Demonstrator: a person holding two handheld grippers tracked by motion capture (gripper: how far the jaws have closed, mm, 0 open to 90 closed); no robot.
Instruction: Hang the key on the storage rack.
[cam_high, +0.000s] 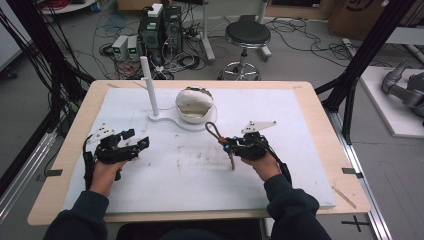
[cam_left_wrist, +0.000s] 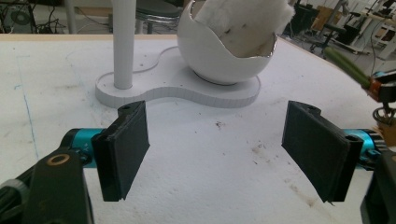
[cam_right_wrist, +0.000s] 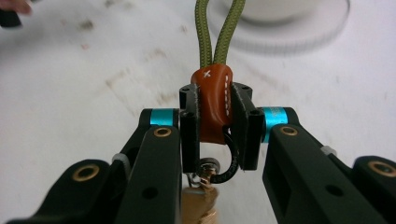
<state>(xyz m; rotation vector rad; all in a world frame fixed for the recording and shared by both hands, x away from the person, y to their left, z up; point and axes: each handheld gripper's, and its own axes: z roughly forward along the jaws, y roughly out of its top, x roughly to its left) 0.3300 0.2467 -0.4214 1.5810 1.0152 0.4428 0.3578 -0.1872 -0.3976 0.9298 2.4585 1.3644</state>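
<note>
Both pads of the right hand-held gripper (cam_right_wrist: 215, 126) pinch the keychain's leather tab (cam_right_wrist: 213, 100).

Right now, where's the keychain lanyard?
The keychain lanyard is clamped by its brown leather tab in the right gripper, right of centre in the high view. Its green loop points toward the white egg-shaped bowl.

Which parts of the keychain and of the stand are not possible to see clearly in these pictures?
- Keychain, right gripper view: its lower end is cut off by the bottom edge behind the right claw.
- Cord loop, same view: its top leaves the frame.
- Egg-shaped bowl, left gripper view: white stuffing hides its inside.
- Post, same view: its top is cut off.
</note>
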